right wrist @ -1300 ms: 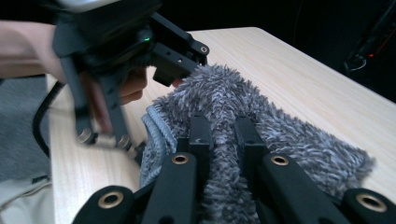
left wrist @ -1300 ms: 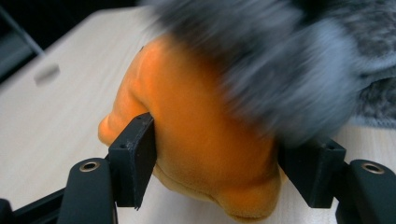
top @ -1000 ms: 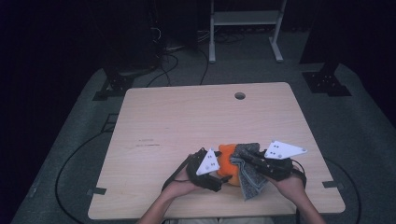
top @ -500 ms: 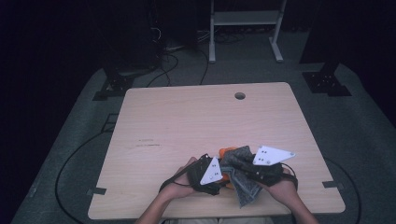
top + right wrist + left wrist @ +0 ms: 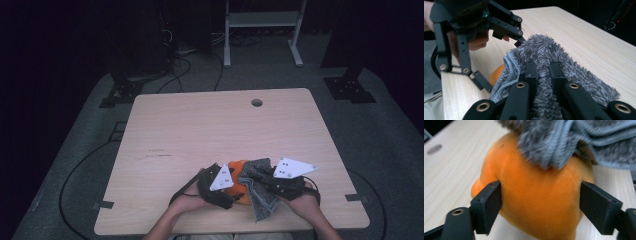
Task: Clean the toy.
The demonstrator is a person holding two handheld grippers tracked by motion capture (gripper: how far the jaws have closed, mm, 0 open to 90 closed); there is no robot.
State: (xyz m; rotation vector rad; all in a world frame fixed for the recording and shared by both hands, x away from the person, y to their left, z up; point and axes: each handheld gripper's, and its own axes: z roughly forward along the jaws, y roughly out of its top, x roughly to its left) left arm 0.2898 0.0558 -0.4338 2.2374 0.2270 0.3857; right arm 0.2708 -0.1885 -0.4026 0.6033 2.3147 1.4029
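Light wood table with rounded corners, plus a small round cable hole near the far edge, a bit right of centre. Close to the near edge there's an orange plush thing sitting on the top, and a fuzzy grey cloth just right of it, touching it, with its near part lying on the wood

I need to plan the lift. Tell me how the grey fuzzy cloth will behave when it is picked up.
The grey cloth will probably go floppy: it already folds and drapes over the orange plush. It looks light for its size, being thin with a fluffy pile. The right gripper pinches a fold firmly, so slipping seems unlikely, though loose ends may drag the plush.
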